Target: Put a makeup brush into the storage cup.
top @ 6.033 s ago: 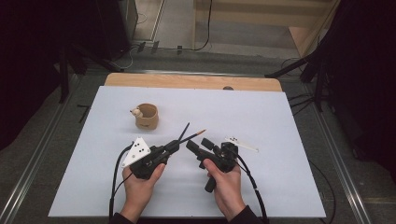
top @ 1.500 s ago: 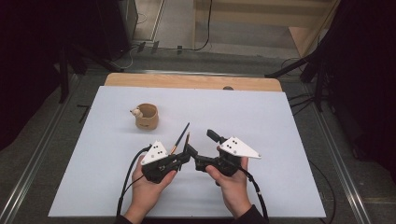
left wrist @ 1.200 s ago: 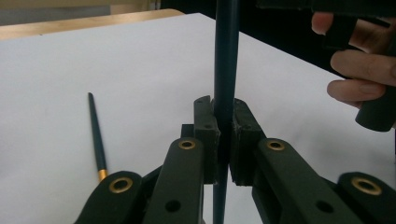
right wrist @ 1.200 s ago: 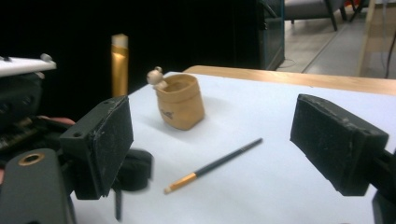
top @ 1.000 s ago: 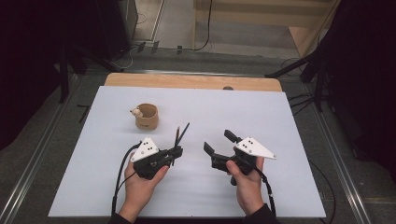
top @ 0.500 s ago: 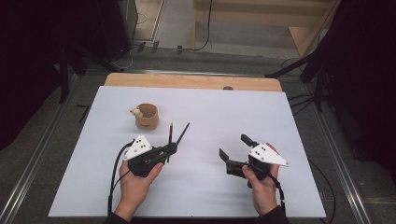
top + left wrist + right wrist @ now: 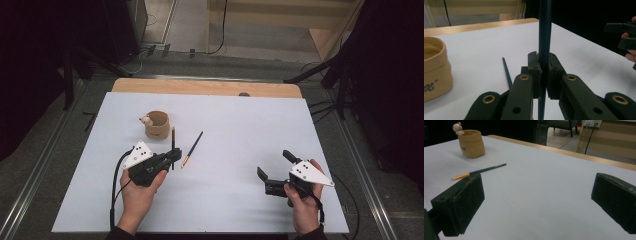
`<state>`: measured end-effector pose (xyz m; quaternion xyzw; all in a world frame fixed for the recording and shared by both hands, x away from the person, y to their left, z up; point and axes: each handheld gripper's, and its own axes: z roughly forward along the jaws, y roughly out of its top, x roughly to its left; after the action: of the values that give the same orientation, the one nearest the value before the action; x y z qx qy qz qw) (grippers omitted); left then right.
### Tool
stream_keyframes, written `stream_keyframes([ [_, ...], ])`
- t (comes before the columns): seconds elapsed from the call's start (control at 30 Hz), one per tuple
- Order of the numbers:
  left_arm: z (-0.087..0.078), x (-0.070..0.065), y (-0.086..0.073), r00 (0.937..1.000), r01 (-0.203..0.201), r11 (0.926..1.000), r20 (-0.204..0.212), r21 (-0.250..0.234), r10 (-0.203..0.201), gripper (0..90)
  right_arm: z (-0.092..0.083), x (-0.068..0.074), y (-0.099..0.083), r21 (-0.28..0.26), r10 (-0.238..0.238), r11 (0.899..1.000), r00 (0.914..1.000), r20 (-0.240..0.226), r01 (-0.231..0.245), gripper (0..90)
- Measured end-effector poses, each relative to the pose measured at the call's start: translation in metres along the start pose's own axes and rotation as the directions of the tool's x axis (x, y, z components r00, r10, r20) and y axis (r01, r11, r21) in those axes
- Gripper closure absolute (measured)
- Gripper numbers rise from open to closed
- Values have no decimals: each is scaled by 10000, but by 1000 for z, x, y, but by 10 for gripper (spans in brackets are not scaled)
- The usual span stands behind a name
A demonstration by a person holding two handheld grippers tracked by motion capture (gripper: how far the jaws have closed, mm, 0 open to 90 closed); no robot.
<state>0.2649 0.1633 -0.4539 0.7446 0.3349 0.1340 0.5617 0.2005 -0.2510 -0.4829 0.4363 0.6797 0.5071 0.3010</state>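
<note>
a dark room surrounds the bench [image 7: 300,130], whose white top leaves a strip of bare wood showing along the far edge. the left tool [image 7: 175,154] is clenched on a dark pencil [image 7: 173,140]; in the left gripper view the pencil [image 7: 545,37] runs straight up between the pressed pads, and in the high view it points away from the person, its far end close beside the tan cup [image 7: 158,124]. the cup stands upright on the left half of the bench, with a small pale figure [image 7: 145,120] perched on its rim. dark writing marks the cup's side in the left gripper view [image 7: 434,67], too cut off and blurred to read. a second pencil [image 7: 192,149] lies flat on the white top just right of the left tool, apart from it, its orange end toward the person; the right gripper view shows faint gold lettering on its dark shaft [image 7: 480,171], too small to read. the right tool [image 7: 274,166] is well apart at the near right of the bench, released: its jaws have just been opening, and they stand wide with nothing between them but bare bench top.
</note>
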Motion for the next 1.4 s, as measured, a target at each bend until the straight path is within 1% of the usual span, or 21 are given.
stream_keyframes([
  [0.13,-3,2,1,10000,-11,10000,-94,-92,10,846,-8,-8,-6,33,-13,10000,10000,7,13,0],
  [0.3,-4,4,2,9999,40,9999,-126,-137,-42,846,-16,-12,-11,59,-26,10000,10000,26,26,0],
  [0.37,-4,5,3,9999,74,9998,-125,-177,-76,846,-19,-15,-13,79,44,10000,10000,34,-45,0],
  [0.47,-4,6,5,9999,119,9998,-101,-180,-121,846,-23,-18,-16,117,173,9998,9998,20,-173,0],
  [0.63,-6,10,10,9996,82,9997,-279,-226,-88,846,-26,-22,-21,261,203,9995,9998,17,-203,0],
  [0.77,-9,17,14,9983,314,9986,-481,-421,-335,846,-29,-25,-21,190,242,9995,9997,-11,-242,0],
  [0.87,-9,20,18,9978,260,9985,-597,-478,-288,847,-30,-28,-23,208,306,9993,9995,-12,-305,0],
  [0.93,-8,23,23,9975,189,9989,-670,-430,-218,847,-31,-30,-24,229,390,9990,9992,-2,-389,0],
  [1.07,-8,29,31,9958,87,9988,-909,-477,-130,847,-32,-31,-24,271,342,9991,9994,-23,-341,0],
  [1.17,-8,36,36,9939,155,9980,-1078,-619,-221,847,-31,-29,-25,311,276,9991,9996,-96,-273,0],
  [1.27,-6,41,39,9929,216,9973,-1148,-704,-296,847,-30,-29,-26,368,241,9990,9996,-166,-235,0],
  [1.37,-3,45,42,9922,245,9971,-1200,-726,-332,847,-30,-29,-26,386,275,9989,9995,-164,-269,0],
  [1.4,-2,47,43,9915,283,9964,-1244,-800,-382,847,-30,-29,-26,369,327,9988,9993,-161,-321,0],
])
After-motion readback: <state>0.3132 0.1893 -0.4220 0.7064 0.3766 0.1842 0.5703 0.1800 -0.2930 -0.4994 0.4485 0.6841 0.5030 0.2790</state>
